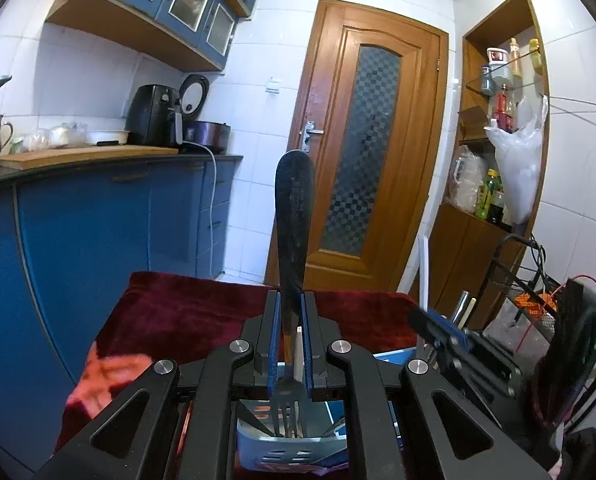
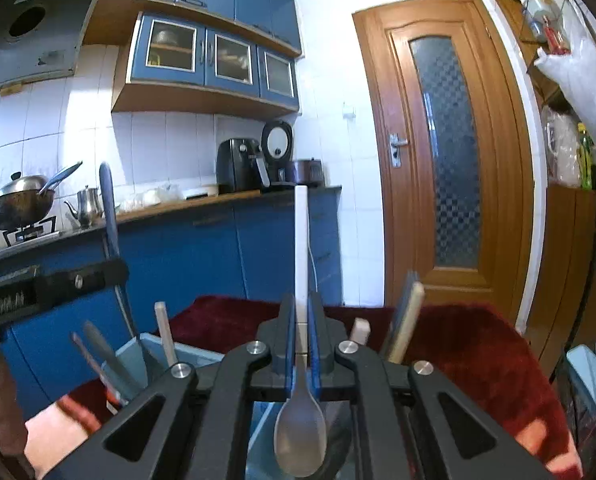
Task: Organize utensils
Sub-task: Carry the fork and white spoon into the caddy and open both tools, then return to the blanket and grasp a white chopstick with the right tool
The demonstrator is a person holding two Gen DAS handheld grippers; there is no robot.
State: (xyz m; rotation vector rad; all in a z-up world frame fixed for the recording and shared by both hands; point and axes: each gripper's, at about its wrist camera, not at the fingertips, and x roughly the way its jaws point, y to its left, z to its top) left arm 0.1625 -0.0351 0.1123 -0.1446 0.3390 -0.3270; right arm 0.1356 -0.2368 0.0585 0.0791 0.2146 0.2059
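Fork [image 1: 292, 240] is standing upright mid-frame in the left tool [image 1: 291, 340], tines hanging over the utensil basket [image 1: 290, 450] at bottom centre; right tool [image 1: 438, 330] is sitting lower right.

The fork [image 1: 288, 400] has its tines sunk behind the rim of the blue caddy [image 1: 286, 446], and the caddy's base is cut off by the left wrist view's lower edge and the gripper's black links. In the right wrist view the spoon [image 2: 300, 436] has its bowl tip nearly clipped by the bottom edge. The utensil handles [image 2: 166, 334] beside it are blurred, their working ends hidden inside the holder [image 2: 138, 354].
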